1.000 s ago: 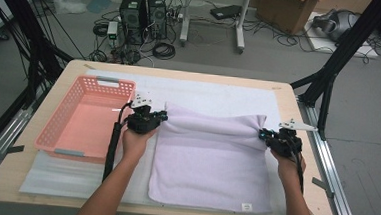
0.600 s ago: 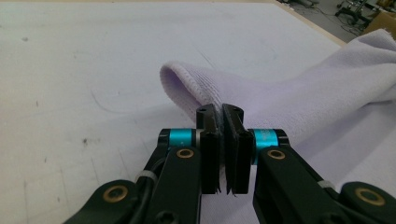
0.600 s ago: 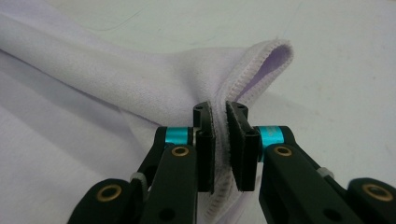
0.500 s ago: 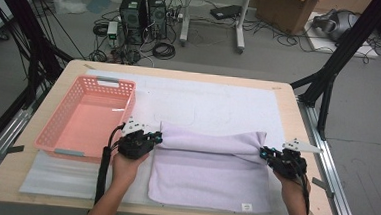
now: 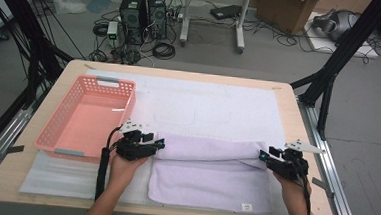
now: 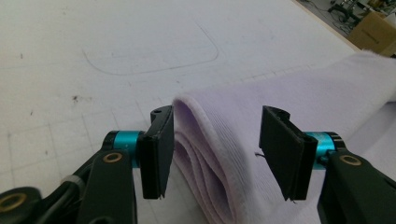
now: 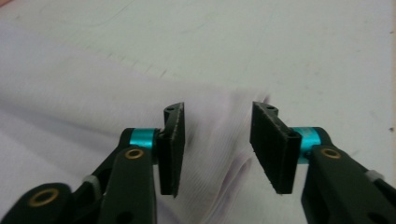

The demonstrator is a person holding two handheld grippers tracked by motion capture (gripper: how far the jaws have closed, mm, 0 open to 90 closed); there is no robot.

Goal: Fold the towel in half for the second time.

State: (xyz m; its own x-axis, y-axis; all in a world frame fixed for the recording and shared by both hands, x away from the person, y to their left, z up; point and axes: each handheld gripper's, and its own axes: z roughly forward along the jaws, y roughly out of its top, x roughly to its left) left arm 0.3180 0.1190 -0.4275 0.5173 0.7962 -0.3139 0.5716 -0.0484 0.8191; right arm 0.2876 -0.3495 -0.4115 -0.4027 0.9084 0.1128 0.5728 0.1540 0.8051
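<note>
The table (image 5: pixel 296 144) carries a white mat, a pink basket (image 5: pixel 85 116) at left, and the lavender towel (image 5: pixel 209 181) at the near edge, its far part doubled toward the person. The fold looks partly done; it probably needs flattening and further folding. The left gripper (image 6: pixel 215 154) and right gripper (image 7: pixel 217 144) both have jaws wide apart, straddling the folded edge's ends, gripping nothing.

A lab or workshop: beyond the counter (image 5: pixel 34 178) stand computer towers (image 5: pixel 144 9) amid tangled floor cables (image 5: pixel 164 50), with cardboard boxes (image 5: pixel 284 10) further right and black rig struts (image 5: pixel 330 76) flanking it.
</note>
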